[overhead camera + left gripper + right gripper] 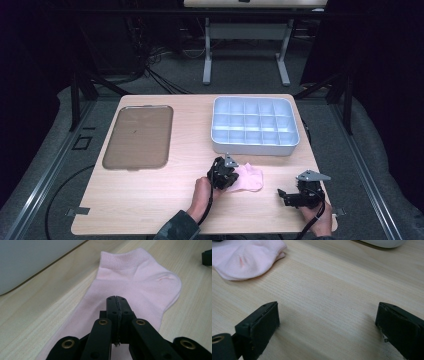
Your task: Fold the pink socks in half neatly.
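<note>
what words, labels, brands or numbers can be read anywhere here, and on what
None: no readable text on the pink ankle sock, the pale blue divided plastic tray, the flat grey metal tray, the light wooden table or the black hand-held grippers.

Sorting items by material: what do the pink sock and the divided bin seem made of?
Pink sock: soft knit fabric, matte, likely cotton blend; the cuff shows ribbed texture. Divided bin: probably molded plastic, pale grey-blue, smooth with a slight sheen and rounded corners.
</note>
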{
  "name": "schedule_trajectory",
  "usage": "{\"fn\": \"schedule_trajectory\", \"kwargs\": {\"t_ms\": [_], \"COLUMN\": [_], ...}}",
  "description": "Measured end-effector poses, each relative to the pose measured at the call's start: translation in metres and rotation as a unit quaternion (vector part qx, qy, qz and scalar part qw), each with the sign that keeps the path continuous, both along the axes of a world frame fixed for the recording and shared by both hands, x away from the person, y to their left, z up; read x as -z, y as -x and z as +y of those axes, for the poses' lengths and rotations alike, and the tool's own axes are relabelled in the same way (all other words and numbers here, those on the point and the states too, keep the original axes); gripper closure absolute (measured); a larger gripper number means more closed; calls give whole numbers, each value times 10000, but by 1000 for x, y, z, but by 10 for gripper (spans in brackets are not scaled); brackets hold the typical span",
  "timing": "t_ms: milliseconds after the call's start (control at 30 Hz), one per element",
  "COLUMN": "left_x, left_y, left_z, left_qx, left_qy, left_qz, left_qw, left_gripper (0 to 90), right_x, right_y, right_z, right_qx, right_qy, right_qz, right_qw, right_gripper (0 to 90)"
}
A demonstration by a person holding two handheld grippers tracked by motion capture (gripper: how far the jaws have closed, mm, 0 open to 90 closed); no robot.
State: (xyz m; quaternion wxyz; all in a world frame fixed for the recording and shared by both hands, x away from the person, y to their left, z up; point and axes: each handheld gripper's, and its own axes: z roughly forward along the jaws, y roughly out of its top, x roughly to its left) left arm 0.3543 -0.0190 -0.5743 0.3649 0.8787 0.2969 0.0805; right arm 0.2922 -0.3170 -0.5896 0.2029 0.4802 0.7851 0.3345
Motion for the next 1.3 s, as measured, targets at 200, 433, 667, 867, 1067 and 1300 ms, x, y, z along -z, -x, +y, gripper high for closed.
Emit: {"fn": "schedule_trajectory", "kwargs": {"t_ms": [200, 433, 667, 867, 1067, 1300], "left_x": [1, 1, 3, 3, 3, 4], "left_y": [8, 20, 32, 39, 46, 53], "left_z": [10, 18, 22, 27, 31, 34], "left_qx": [74, 167, 159, 185, 179, 187], "left_qy": [84, 105, 150, 135, 178, 227], "left_qz": [67, 86, 51, 32, 34, 36], "left_qw": [9999, 9998, 9997, 9997, 9997, 9996], "left_gripper": [898, 898, 898, 898, 898, 898], "right_x": [0, 0, 0, 0, 0, 0], "right_y": [0, 0, 0, 0, 0, 0], "right_z": [0, 0, 0, 0, 0, 0], "right_qx": [21, 28, 25, 16, 21, 33], "right_qy": [-18, -21, -16, 11, 6, -15], "right_qz": [0, -2, 1, 17, 14, 4], "right_qw": [10000, 10000, 10000, 10000, 10000, 10000], "right_gripper": [47, 47, 48, 47, 47, 48]}}
